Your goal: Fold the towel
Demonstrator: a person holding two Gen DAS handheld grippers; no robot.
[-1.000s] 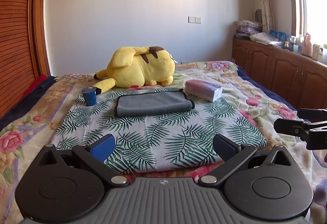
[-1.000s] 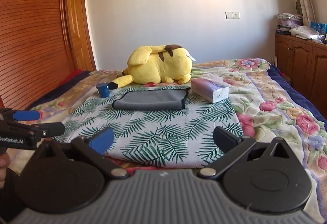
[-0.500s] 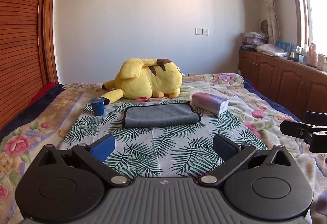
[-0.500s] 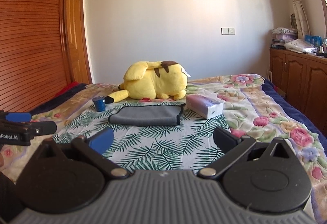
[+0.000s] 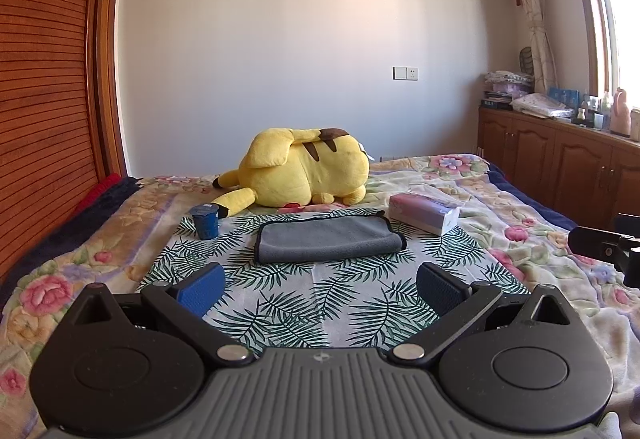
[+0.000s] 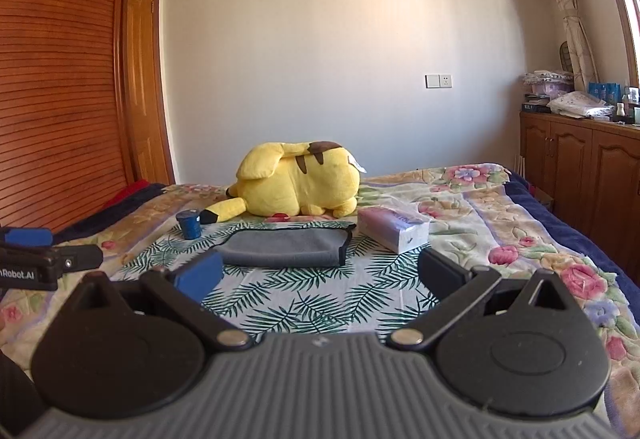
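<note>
Bright window (image 5: 624, 31) daylight, sharp, fisheye-bowed edges

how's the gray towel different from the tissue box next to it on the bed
The gray towel lies flat and limp; the tissue box stands taller, with firm edges. The gray towel is plain gray with a dark border; the tissue box is pinkish and white. Both rest on the palm-leaf cloth.

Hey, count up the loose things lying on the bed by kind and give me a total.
Grey towel: 1
Yellow plush toy: 1
Blue cup: 1
Tissue pack: 1
Total: 4
</note>
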